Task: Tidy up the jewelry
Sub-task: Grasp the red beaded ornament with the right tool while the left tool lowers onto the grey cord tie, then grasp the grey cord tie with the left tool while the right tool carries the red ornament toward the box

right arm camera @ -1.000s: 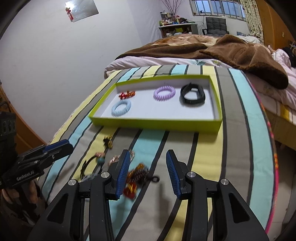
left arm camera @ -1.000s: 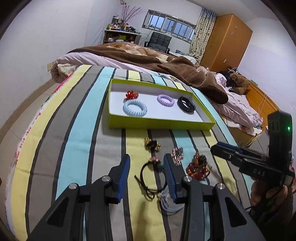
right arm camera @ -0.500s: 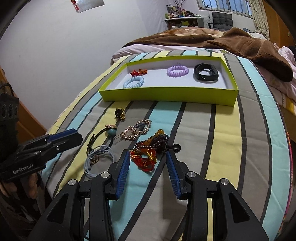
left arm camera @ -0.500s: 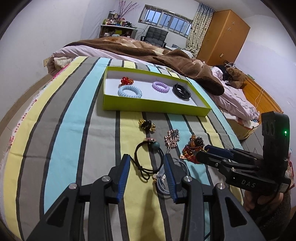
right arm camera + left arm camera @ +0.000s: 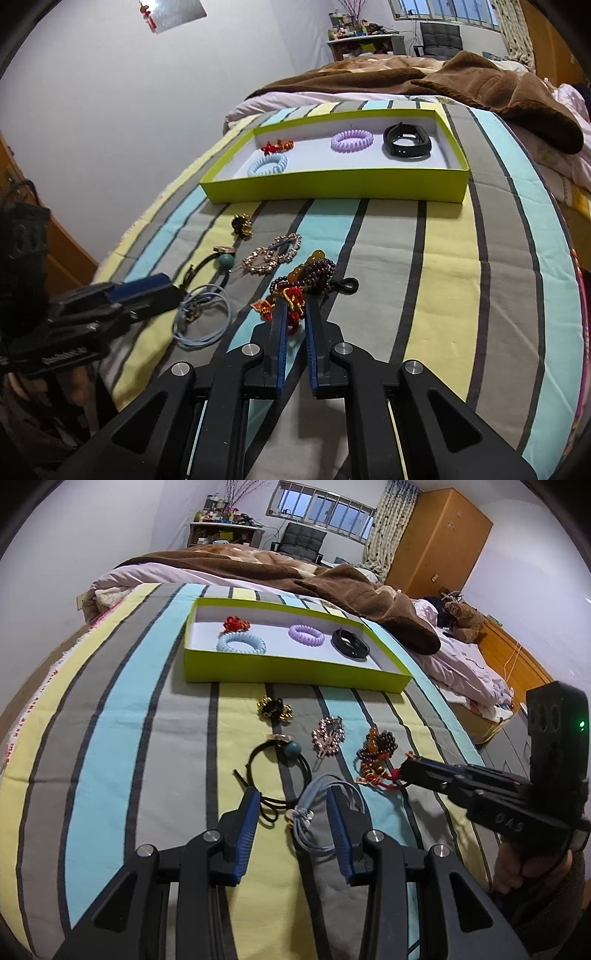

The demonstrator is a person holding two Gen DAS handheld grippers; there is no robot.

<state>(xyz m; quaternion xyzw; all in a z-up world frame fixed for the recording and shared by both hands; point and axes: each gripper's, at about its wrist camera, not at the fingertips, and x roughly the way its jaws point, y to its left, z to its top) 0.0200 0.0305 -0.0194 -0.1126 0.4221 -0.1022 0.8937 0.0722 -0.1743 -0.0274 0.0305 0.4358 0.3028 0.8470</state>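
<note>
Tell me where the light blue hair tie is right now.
The light blue hair tie lies on the striped bedspread between the left gripper fingers, beside the black hair tie, in front of the green tray.

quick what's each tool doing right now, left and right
Left tool: open, low over the light blue hair tie, gripping nothing.
Right tool: closed on the red tassel end of the bead bracelet.

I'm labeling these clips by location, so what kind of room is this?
Most likely a bedroom in a home: the jewelry lies on a bed with a striped sheet and a brown blanket, and a wooden wardrobe stands by the curtained window.
</note>
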